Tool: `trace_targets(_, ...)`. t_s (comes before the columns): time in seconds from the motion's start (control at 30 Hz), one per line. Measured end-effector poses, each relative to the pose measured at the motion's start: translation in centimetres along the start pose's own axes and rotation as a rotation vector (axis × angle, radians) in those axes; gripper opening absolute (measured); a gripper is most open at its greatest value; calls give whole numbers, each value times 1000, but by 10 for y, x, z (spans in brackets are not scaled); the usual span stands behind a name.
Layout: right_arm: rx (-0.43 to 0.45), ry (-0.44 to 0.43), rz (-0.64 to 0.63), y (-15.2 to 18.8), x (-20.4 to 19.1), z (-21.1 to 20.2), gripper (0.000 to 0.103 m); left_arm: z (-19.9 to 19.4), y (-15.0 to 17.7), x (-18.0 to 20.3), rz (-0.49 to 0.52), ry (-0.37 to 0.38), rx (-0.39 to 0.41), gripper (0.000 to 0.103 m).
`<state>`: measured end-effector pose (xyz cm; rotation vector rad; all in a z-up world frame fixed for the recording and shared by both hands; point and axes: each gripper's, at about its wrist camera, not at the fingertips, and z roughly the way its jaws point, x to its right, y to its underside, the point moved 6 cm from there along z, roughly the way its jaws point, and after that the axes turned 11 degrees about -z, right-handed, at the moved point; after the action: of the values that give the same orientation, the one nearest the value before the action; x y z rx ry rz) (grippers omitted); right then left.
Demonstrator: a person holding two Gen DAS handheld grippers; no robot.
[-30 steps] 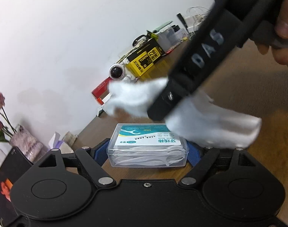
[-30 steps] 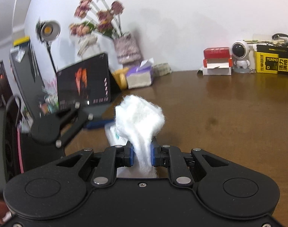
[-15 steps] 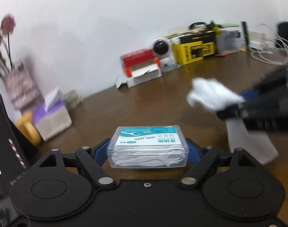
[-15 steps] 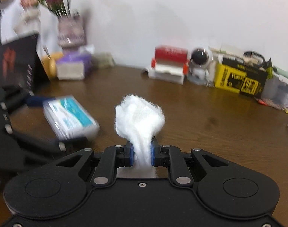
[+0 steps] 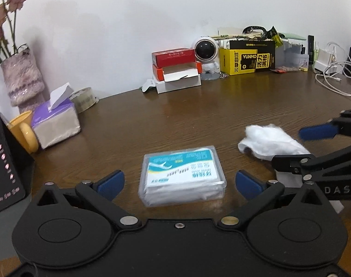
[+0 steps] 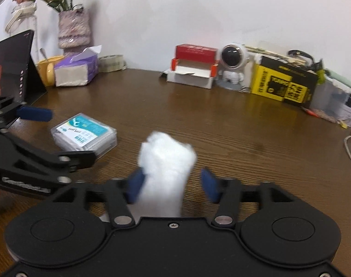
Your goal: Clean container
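Brown wooden tabletop (image 5: 175,124), cluttered along a white wall: half a second after both were clamped, the two grippers have let go. The left gripper (image 5: 178,182) has its blue fingers (image 5: 110,181) spread either side of the clear plastic floss-pick container with a teal label (image 5: 182,175), now lying free on the wood. The right gripper (image 6: 170,184), fingers parted, has released the white crumpled cotton cloth (image 6: 167,161), which lies between them, near the container. Wiping appears finished. Inside the shut box, white floss picks show through the walls.
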<state>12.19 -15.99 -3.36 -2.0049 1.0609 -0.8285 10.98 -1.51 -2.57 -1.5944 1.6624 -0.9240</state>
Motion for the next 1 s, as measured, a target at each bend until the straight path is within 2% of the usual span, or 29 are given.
trace_targets(0.1,13,20,12,3,2,-8,97,-14,6,-7,-24,13,-7,103)
trace_targets(0.2,12,-3,20,8,-4,-16,103,-27,15,-12,-49,11,-29,103)
trace_targets(0.47,7,-38,35,25,-29,-56,103,-57,38,-7,-70,47,-62,103)
trace_targets(0.8,-90,-40,46,48,-46,-65,103,-55,51,-14,-130,4,-115,103)
trace_targets(1.0,-97,-32,83,51,-48,-67,103,-59,54,-16,-142,-18,-113,103)
